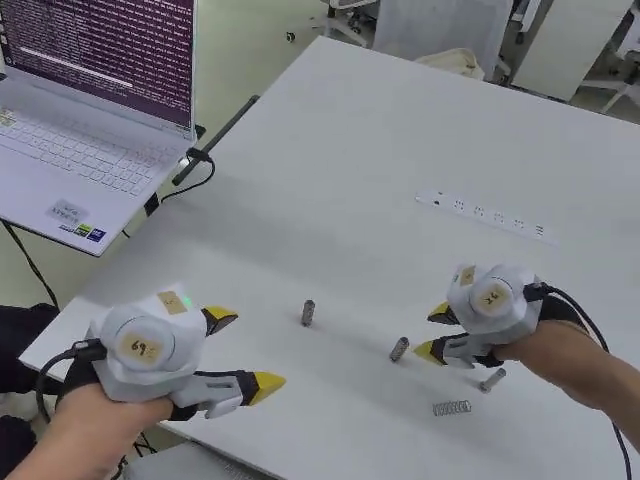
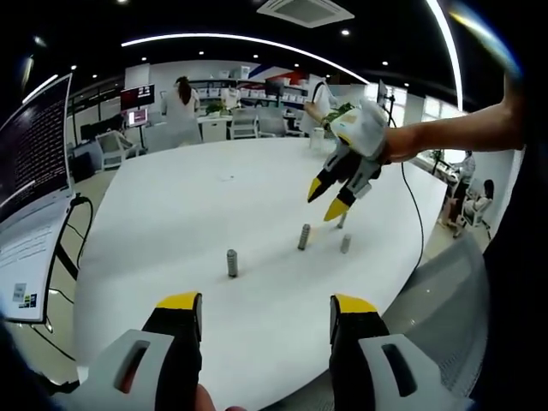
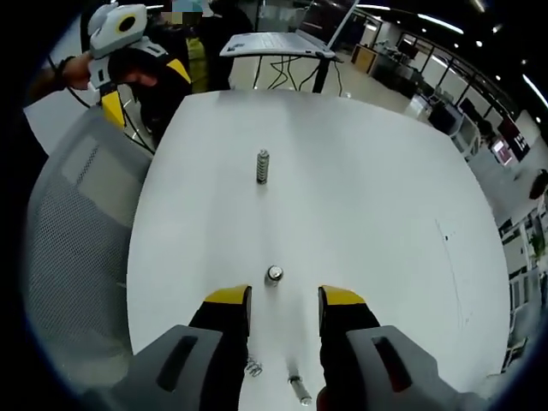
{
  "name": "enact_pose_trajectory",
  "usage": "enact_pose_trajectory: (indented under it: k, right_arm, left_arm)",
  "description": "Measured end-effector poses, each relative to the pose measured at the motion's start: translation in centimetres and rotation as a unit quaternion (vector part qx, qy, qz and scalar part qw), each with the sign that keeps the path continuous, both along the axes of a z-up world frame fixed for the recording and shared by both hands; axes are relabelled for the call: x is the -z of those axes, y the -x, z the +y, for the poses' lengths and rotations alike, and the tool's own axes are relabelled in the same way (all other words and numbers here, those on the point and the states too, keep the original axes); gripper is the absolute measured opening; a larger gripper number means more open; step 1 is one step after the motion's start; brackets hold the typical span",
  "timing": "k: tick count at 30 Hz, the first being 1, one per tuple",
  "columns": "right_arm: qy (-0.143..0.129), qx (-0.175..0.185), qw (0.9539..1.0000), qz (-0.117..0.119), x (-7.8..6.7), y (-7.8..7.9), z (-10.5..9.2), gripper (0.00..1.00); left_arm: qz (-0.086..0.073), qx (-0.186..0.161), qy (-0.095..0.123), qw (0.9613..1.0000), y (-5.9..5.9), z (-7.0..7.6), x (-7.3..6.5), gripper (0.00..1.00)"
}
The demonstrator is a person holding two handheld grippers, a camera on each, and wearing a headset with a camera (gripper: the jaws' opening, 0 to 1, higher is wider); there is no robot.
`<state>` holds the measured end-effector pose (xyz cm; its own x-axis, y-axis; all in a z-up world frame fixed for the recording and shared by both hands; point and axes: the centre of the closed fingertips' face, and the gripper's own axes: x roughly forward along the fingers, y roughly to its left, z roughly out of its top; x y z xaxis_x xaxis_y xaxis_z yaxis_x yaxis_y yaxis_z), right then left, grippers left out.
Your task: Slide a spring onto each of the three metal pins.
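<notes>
One spring (image 1: 451, 407) lies loose near my right gripper (image 1: 427, 333) (released, empty), aimed at a pin (image 1: 399, 349); left gripper (image 1: 256, 349) hangs open, out of the way.

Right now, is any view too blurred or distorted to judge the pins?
Head view: sharp, even light, the loose spring reads clearly. Left gripper view: fisheye bows the table edge; ceiling lights glare. Right gripper view: nearest pin legible beyond the jaws, table edges curved.
</notes>
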<state>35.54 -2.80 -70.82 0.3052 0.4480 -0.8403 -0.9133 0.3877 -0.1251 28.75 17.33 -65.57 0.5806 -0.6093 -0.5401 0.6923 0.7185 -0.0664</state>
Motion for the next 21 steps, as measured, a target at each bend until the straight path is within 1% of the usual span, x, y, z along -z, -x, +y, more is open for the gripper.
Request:
enact_pose_trajectory:
  k: [2,3,7,11,12,14,18,21]
  right_arm:
    - [-0.017,0.019,0.9997,-0.003,-0.4,0.3,-0.2,0.29]
    - [-0.02,0.023,0.9995,-0.004,-0.4,0.4,-0.4,0.29]
    - [-0.018,0.039,0.999,-0.011,-0.3,1.0,-1.6,0.3]
    - [-0.032,0.062,0.9975,-0.013,-0.6,1.6,-2.5,0.3]
    - [-0.041,0.074,0.9963,-0.017,-0.9,1.8,-2.9,0.3]
    - [-0.049,0.087,0.9947,-0.023,-1.3,2.0,-3.3,0.31]
    - [-0.062,0.104,0.9922,-0.03,-1.9,2.6,-3.9,0.33]
    - [-0.078,0.12,0.989,-0.037,-2.7,3.0,-4.5,0.34]
  left_arm:
    - [0.0,0.001,-0.001,1.0,-0.1,0.0,0.0,0.56]
    - [0.0,0.001,-0.001,1.0,-0.1,0.0,-0.1,0.56]
    - [-0.002,0.006,-0.001,1.0,-0.4,-0.1,-0.3,0.56]
    - [-0.003,0.014,-0.001,0.9999,-0.8,-0.5,-0.5,0.56]
    - [-0.004,0.019,-0.002,0.9998,-1.0,-0.8,-0.6,0.56]
    - [-0.005,0.026,-0.002,0.9997,-1.1,-1.2,-0.6,0.56]
    - [-0.003,0.043,-0.005,0.999,-1.2,-2.3,-0.3,0.56]
    - [0.0,0.059,-0.008,0.9983,-1.1,-3.3,0.0,0.56]
